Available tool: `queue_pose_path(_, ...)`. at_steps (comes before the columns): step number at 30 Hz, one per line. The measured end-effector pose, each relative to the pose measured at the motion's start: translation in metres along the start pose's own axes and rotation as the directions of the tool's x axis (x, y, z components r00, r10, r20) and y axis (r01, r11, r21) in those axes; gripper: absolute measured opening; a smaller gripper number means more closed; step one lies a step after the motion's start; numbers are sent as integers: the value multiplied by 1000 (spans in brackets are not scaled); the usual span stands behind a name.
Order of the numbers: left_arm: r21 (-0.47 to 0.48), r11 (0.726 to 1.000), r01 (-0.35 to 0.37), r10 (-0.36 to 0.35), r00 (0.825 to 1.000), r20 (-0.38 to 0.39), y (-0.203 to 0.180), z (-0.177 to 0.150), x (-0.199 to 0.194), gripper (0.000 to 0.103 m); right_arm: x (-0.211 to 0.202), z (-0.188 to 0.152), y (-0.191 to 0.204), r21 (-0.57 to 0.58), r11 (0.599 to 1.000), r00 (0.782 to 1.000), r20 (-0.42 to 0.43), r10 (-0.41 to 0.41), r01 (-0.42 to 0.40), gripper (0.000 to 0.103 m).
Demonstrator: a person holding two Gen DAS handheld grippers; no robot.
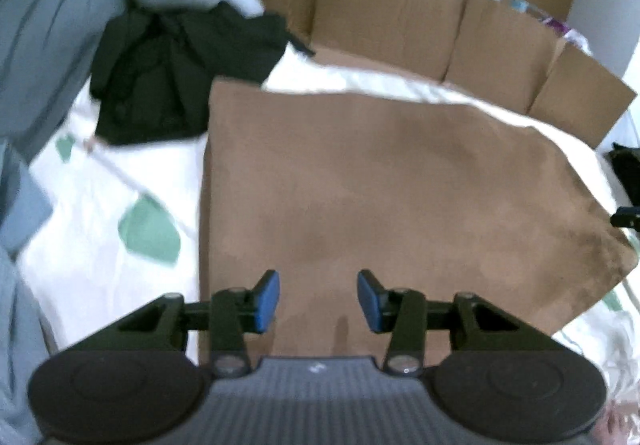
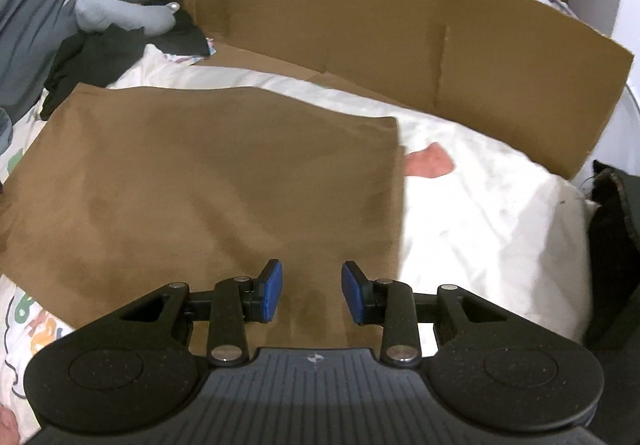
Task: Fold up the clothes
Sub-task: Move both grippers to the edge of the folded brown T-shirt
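- Left wrist view: left gripper is seen with jaws spread wide and nothing held, poised above the near edge of the brown garment.
- Right wrist view: right gripper is likewise parted and empty, above the same garment near its right edge.
- Brown garment: laid flat as a rough rectangle on the white printed bedsheet, towards the near edge of the bed; it appears already partly folded.
- Step in hand, as judged: between folds, no cloth gripped. The next move would call for both grippers to be lowered onto an edge or its corners and closed before that edge is carried across.
- Other items: dark clothes heaped at the far left corner; grey neck pillow behind them; cardboard wall along the far edge.
- Not determinable: garment type, hidden layers, and the near hem, which is covered by the gripper bodies; left view is blurred.
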State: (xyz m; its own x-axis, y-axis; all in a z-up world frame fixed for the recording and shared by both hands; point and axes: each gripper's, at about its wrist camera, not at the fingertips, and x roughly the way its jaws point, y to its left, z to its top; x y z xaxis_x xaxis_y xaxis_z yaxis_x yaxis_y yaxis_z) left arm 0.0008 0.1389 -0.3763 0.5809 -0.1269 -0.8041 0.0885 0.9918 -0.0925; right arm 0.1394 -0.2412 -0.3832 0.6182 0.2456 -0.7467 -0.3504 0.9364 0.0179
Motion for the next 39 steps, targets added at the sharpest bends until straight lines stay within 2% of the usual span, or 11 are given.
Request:
queue_pose_path(3, -17, 998, -59, 59, 998, -7, 5, -14, 3, 46, 6, -5, 13, 39, 999, 999, 23, -24, 23, 39)
queue_pose_path(6, -94, 990, -104, 102, 994, -28, 13, -28, 5, 46, 12, -9, 21, 102, 995, 1000, 21, -15, 13, 39)
queue_pose_path(9, -89, 986, -138, 134, 990, -50, 15, -44, 8, 39, 26, -19, 32, 51, 999, 1000, -17, -18, 18, 39)
queue_pose_path(15, -76, 989, -124, 122, 992, -35, 24, -54, 4, 35, 30, -37, 30, 21, 999, 998, -46, -43, 45, 38)
queue_pose_path(24, -119, 986, -116, 110, 992, -54, 43, -58, 0, 14, 11, -55, -6, 41, 992, 989, -92, -114, 118, 38)
queue_pose_path(27, -124, 986, -108, 102, 994, -49, 45, -59, -9, 14, 0, -63, -13, 37, 992, 987, -118, -112, 117, 36)
queue_pose_path(28, -118, 985, -125, 120, 992, -46, 45, -60, -13, 17, -7, -63, -12, 33, 993, 987, -119, -110, 114, 36)
queue_pose_path(29, -111, 983, -146, 142, 989, -43, 44, -60, -17, 29, -11, -63, -13, 40, 992, 986, -119, -114, 119, 36)
queue_pose_path(31, -141, 977, -161, 157, 987, -37, 48, -63, -23, 33, -20, -63, -16, 54, 990, 986, -117, -121, 128, 37)
queue_pose_path(34, -206, 967, -152, 148, 988, -36, 57, -66, -29, 33, -27, -65, -27, 136, 984, 988, -113, -101, 116, 37)
queue_pose_path(39, -232, 962, -144, 140, 990, -33, 61, -68, -28, 33, -25, -67, -38, 218, 971, 990, -119, -70, 94, 38)
